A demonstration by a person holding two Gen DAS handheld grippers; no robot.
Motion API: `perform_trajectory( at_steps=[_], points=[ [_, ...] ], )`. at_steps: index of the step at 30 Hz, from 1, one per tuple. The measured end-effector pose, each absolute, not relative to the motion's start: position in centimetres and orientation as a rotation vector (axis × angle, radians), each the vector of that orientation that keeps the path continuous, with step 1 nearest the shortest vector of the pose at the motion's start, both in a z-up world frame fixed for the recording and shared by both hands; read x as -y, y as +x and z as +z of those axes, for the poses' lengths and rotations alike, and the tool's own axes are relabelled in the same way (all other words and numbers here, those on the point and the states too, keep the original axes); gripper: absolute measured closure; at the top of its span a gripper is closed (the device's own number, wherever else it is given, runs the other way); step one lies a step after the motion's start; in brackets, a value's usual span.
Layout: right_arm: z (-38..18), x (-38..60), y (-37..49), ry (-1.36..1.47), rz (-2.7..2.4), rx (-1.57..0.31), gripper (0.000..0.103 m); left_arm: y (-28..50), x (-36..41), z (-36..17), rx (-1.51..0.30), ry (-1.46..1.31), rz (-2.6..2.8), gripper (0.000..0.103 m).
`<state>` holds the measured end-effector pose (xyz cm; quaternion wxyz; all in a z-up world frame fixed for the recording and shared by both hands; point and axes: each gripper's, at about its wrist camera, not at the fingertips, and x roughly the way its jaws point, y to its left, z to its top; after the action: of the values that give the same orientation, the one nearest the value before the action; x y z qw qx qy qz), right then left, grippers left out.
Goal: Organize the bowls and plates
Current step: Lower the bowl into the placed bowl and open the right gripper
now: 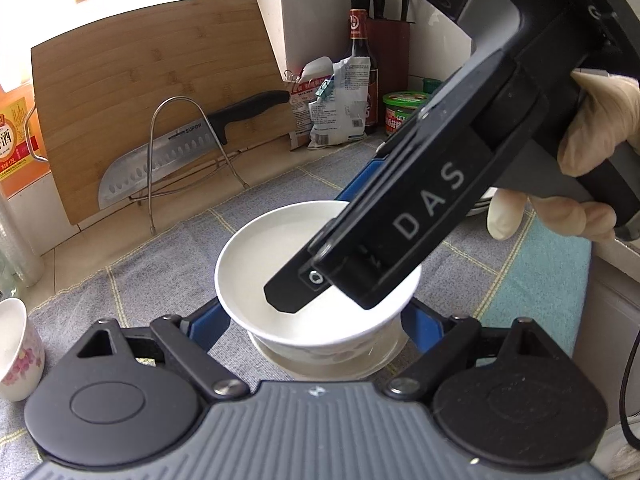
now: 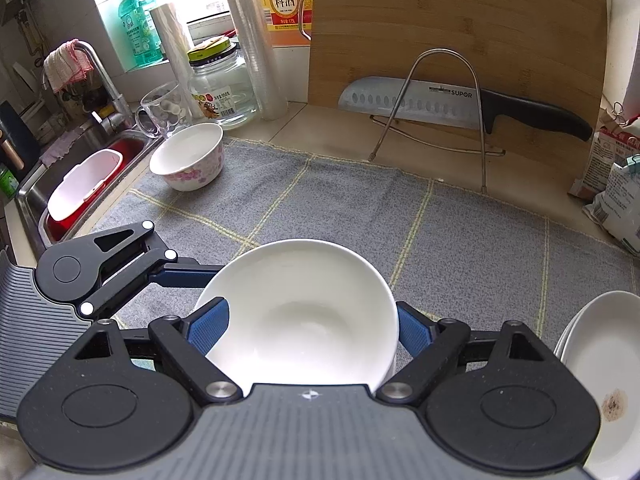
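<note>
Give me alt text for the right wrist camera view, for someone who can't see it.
A white bowl sits between the blue pads of the right gripper, over a grey checked cloth on a kitchen counter. Behind it, a knife rests on a wire rack against a wooden cutting board; a floral bowl stands near the sink.

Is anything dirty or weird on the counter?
Yes. The top plate in the stack at the right edge has a brownish smudge on it, so it looks unwashed. Also, a big knife rests bare-bladed on the wire rack against the cutting board.
</note>
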<state>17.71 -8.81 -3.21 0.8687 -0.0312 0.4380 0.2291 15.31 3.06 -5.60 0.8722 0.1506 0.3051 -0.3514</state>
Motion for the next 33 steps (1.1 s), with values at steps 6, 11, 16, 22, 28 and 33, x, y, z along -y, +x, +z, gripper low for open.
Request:
perform_trajectory(
  at_steps=[6, 11, 16, 22, 28, 33],
  points=[
    [-3.8, 9.0, 17.8, -0.056, 0.477, -0.929, 0.011, 15.4, -3.0, -5.9, -0.657, 0.312, -0.741, 0.012],
    [-4.0, 9.0, 17.8, -0.056, 0.472, -0.936, 0.011, 15.7, -2.9, -6.2, -0.673, 0.307, -0.746, 0.012],
    [-4.4, 9.0, 18.0, -0.056, 0.471, -0.944, 0.011, 15.9, -2.8, -6.4, -0.679, 0.31, -0.754, 0.012],
    [-4.7, 9.1, 18.0, -0.054, 0.468, -0.945, 0.011, 16.1, -2.9, -6.5, -0.681, 0.303, -0.762, 0.012],
    [-4.8, 9.2, 18.1, -0.052, 0.467, -0.938, 0.011, 16.1, -2.9, -6.5, -0.678, 0.301, -0.762, 0.011],
    [-4.9, 9.1, 18.1, -0.056, 0.467, -0.926, 0.006, 16.1, -3.0, -6.6, -0.677, 0.299, -0.774, 0.01]
  ],
)
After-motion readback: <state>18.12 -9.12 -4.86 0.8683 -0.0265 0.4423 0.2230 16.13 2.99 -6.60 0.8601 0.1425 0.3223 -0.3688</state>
